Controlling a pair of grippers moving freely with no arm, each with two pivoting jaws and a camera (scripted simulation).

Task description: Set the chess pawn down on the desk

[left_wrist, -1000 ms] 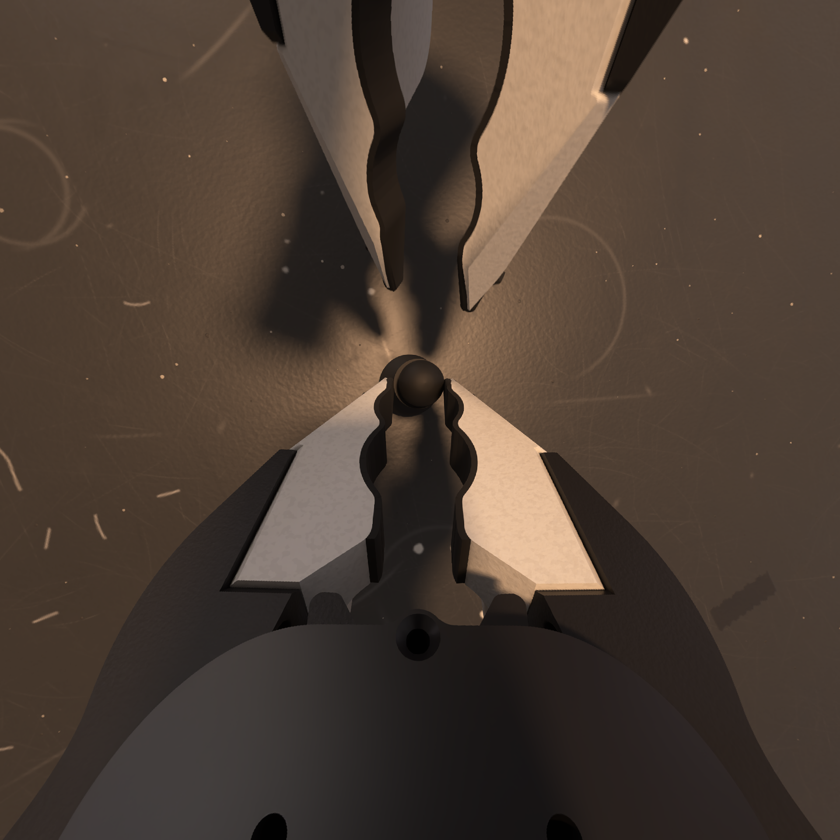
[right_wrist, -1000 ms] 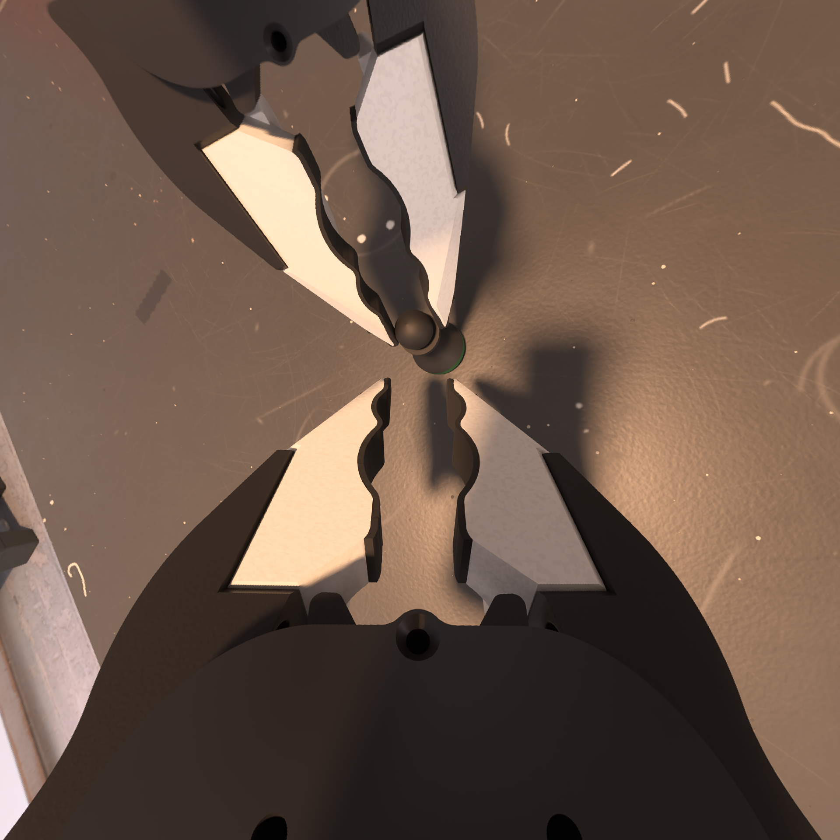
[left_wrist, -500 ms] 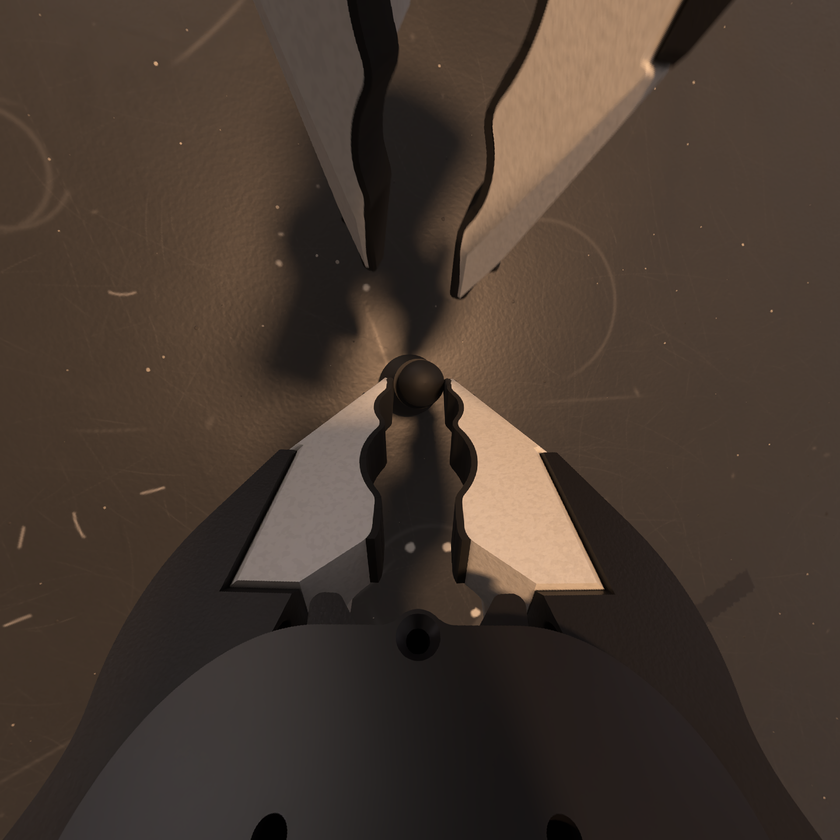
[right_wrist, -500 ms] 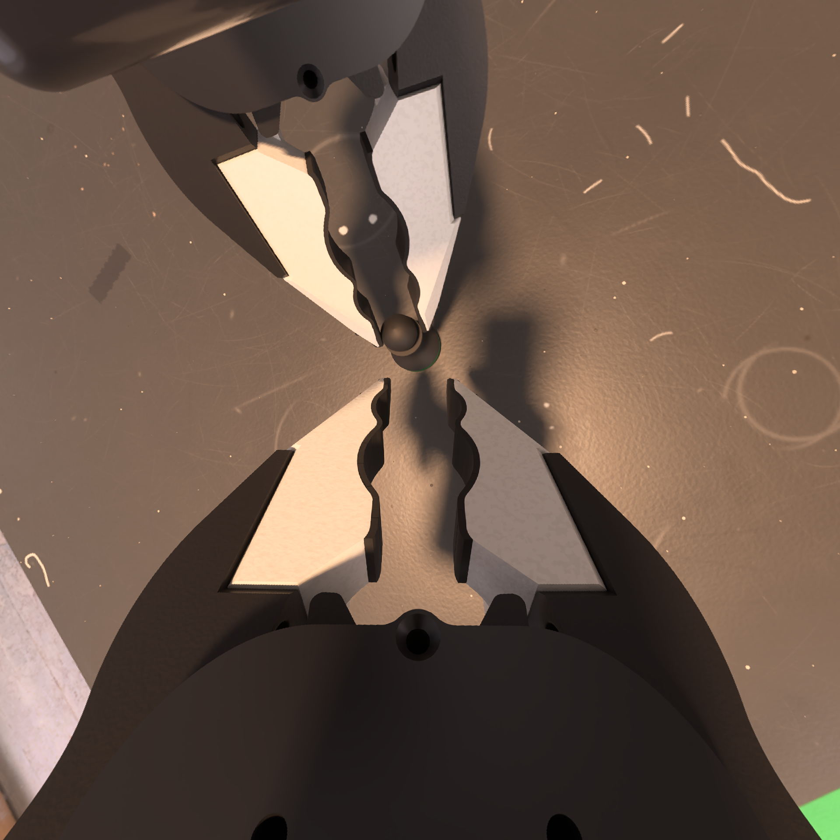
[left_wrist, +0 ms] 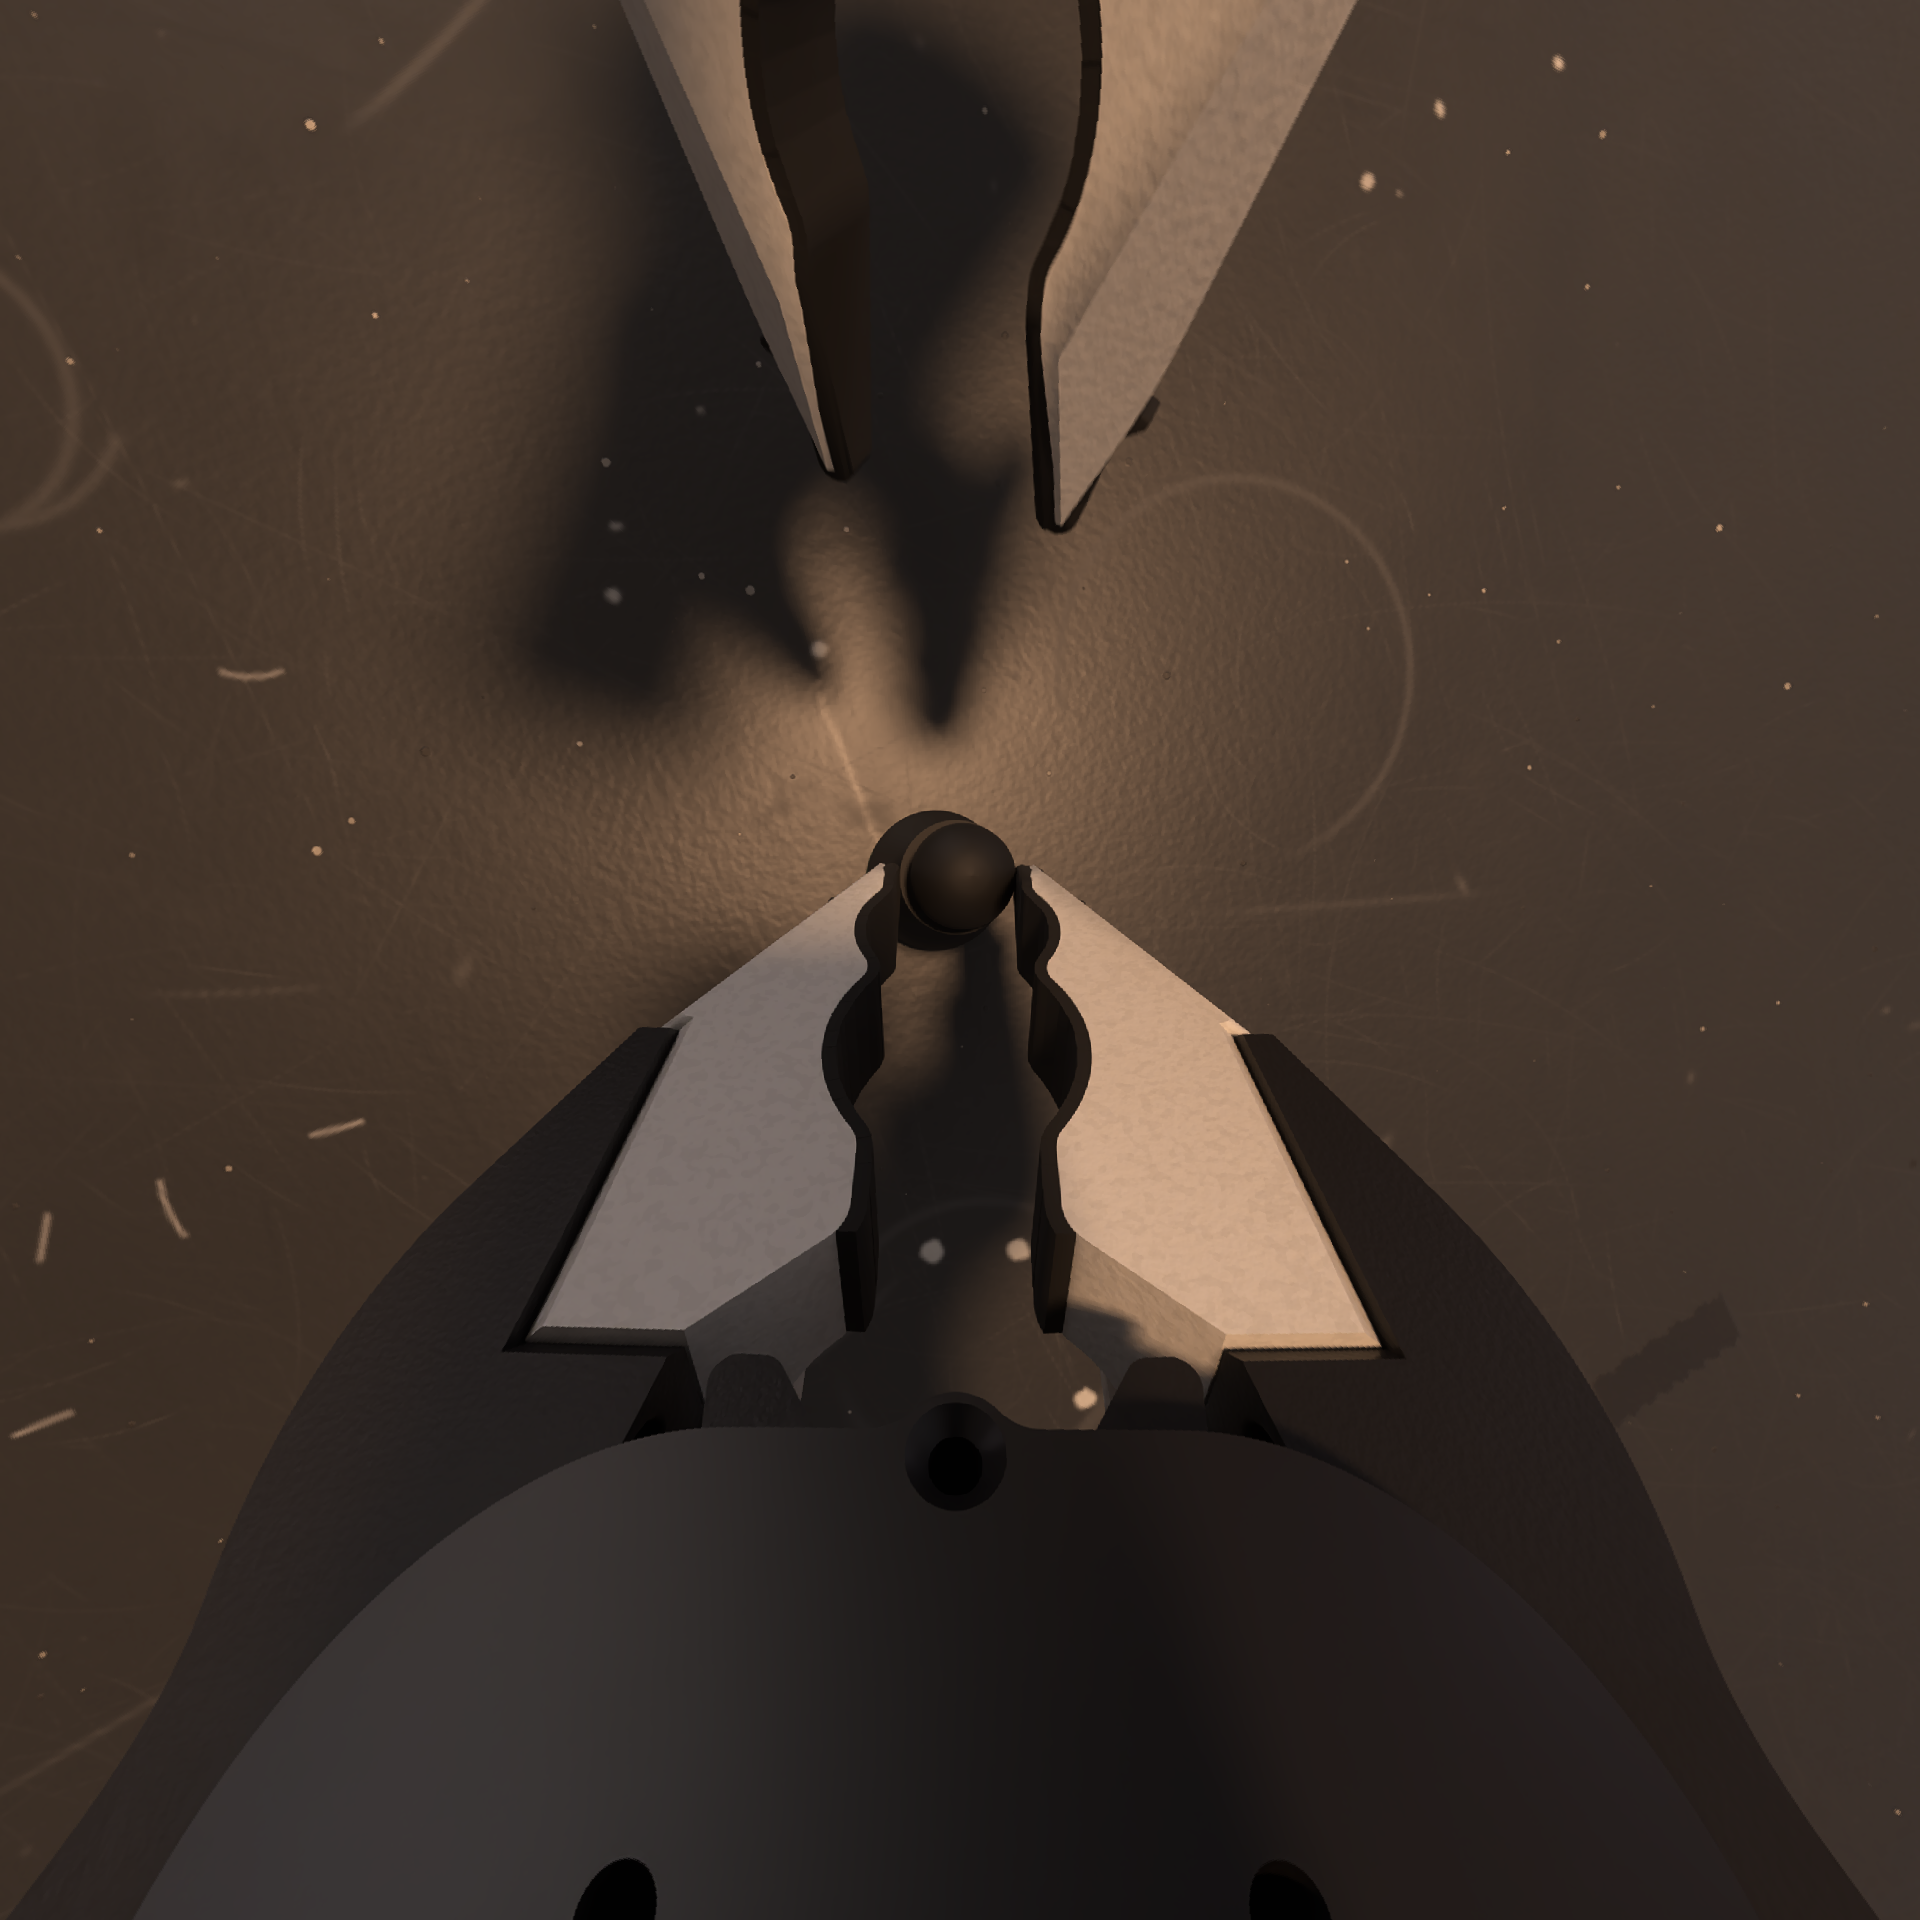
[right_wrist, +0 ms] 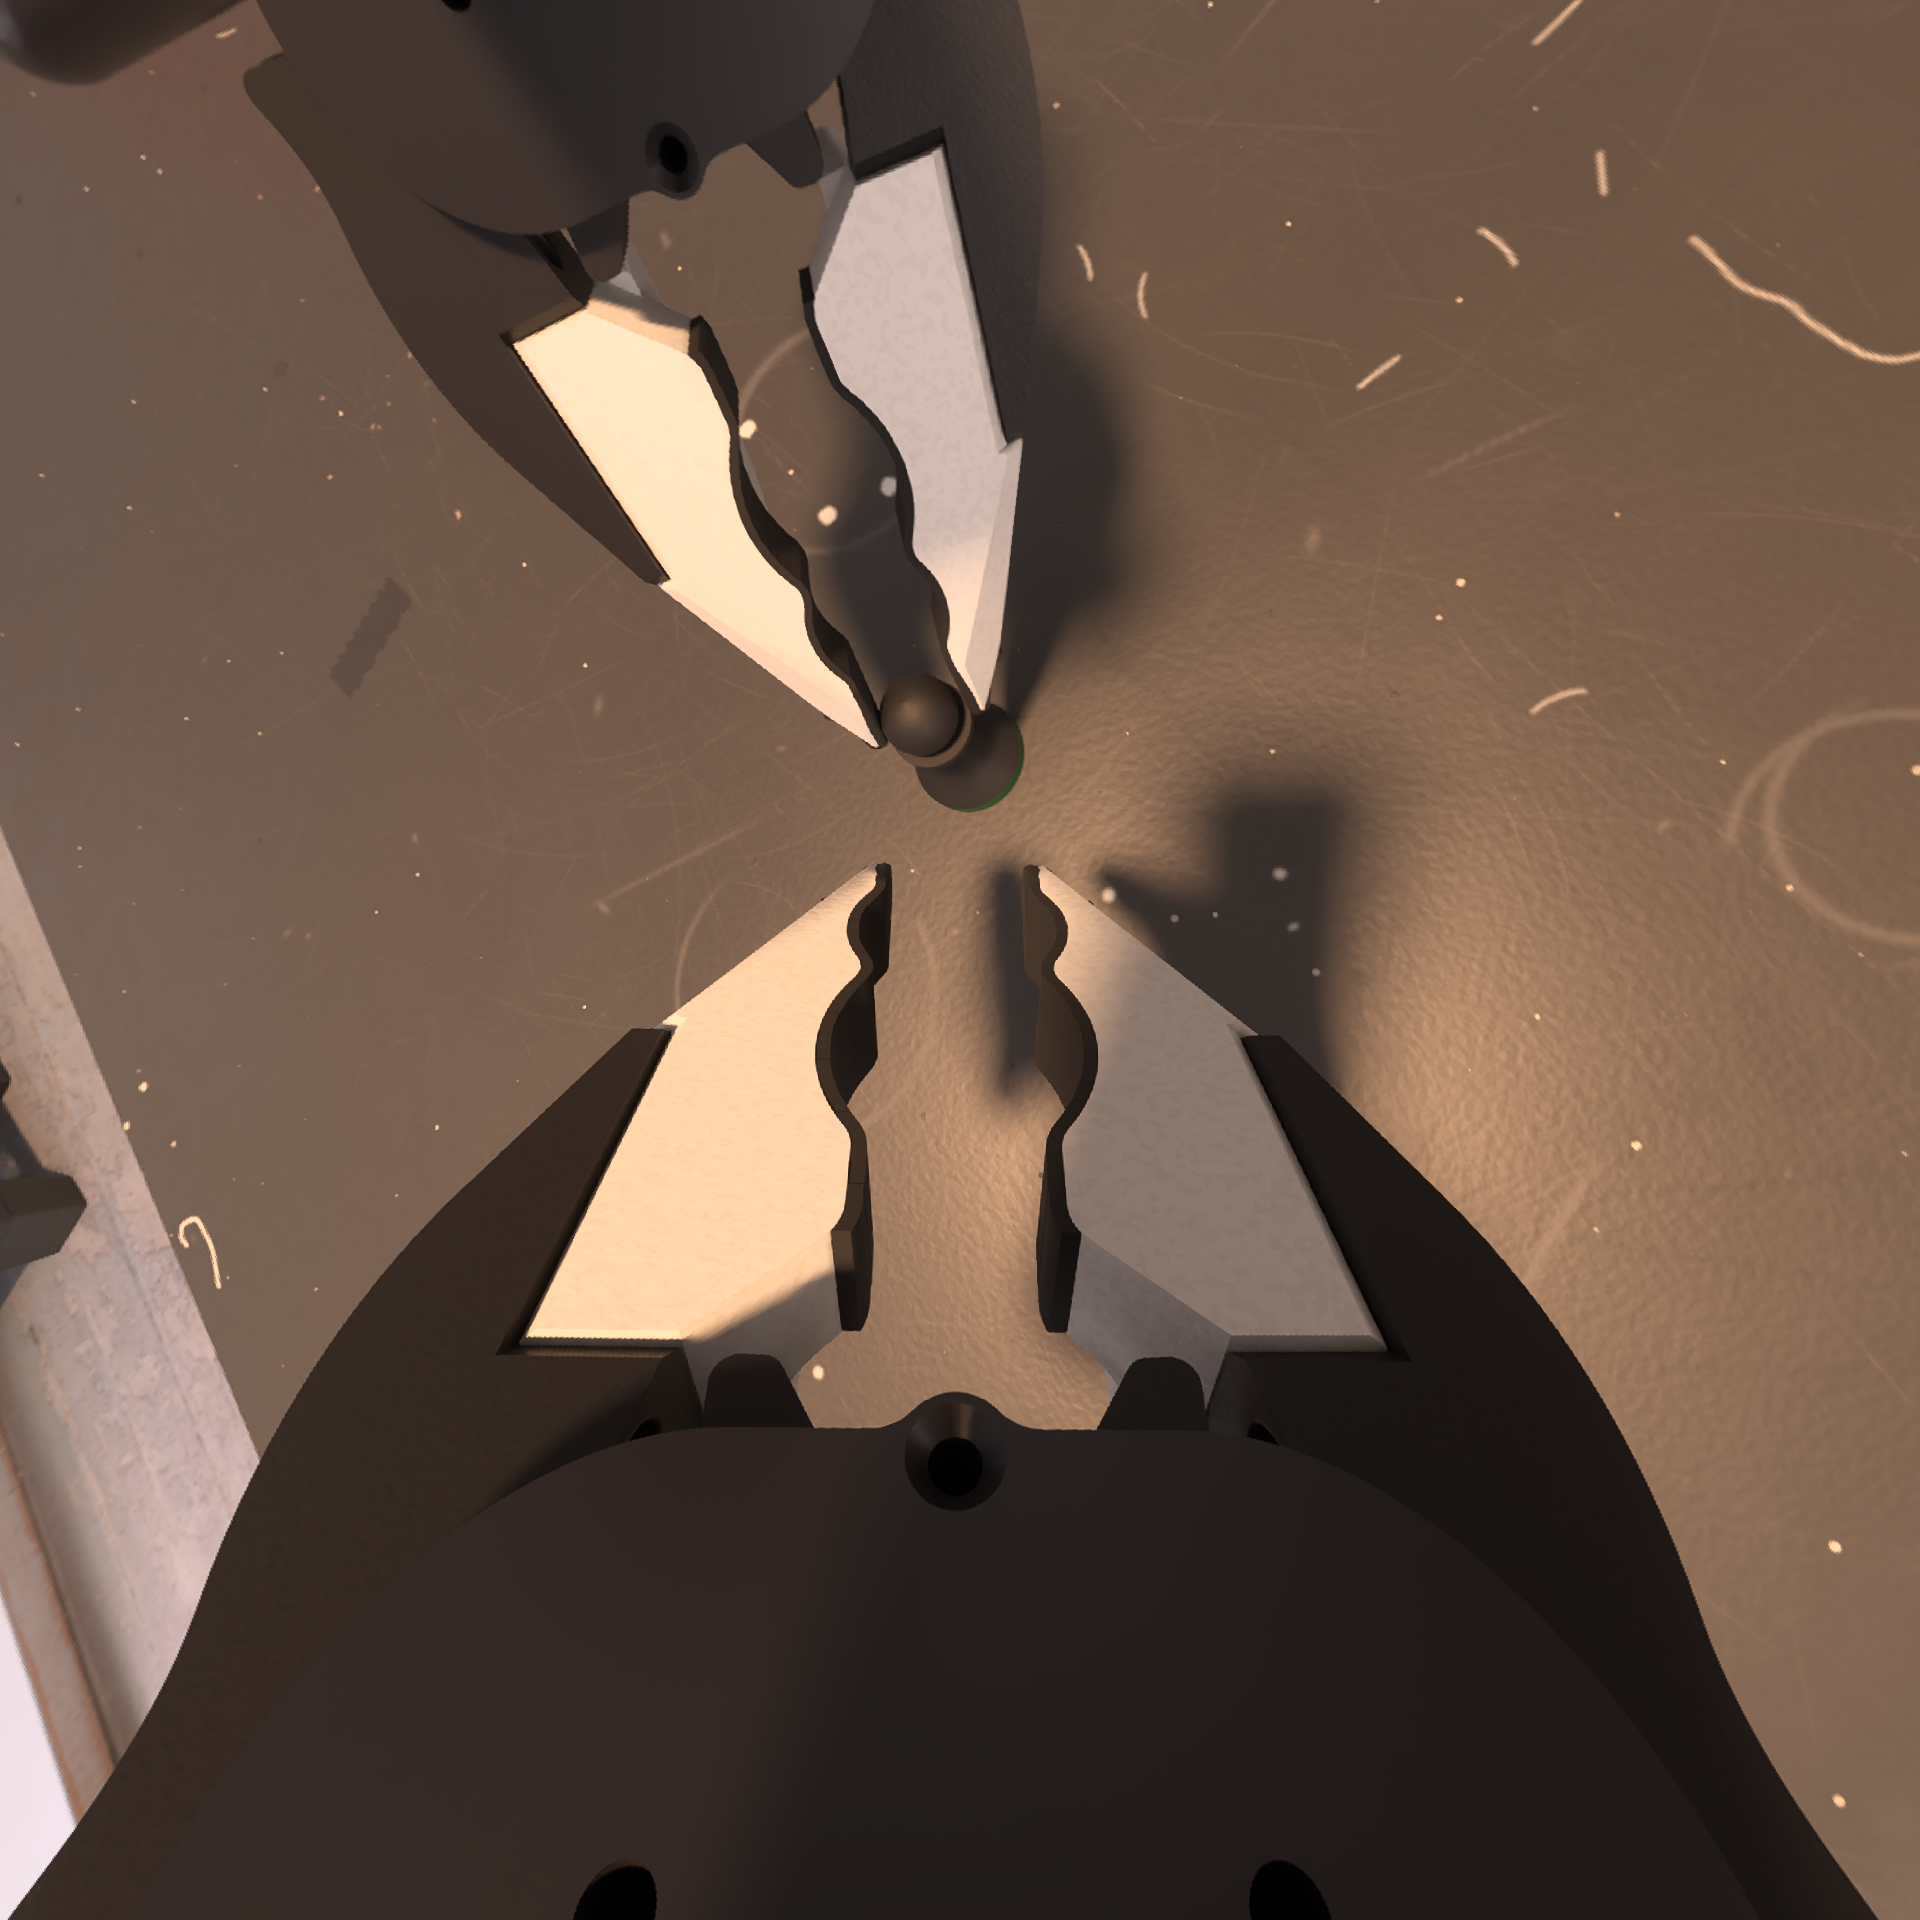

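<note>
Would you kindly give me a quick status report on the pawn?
Left tongs shut on pawn, head pinched at the tips. Right tongs open, empty, facing it. Desk around it bare, scuffed.

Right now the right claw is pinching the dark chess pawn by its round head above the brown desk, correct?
Not quite: the left claw pinches the chess pawn. The right claw is open and empty, as the right wrist view shows. The rest holds: round head, brown desk.

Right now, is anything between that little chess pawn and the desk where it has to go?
Nothing visible. The left gripper grips the chess pawn by its round head, base pointing at bare brown desk. The right gripper hangs open beside it, not underneath.
</note>
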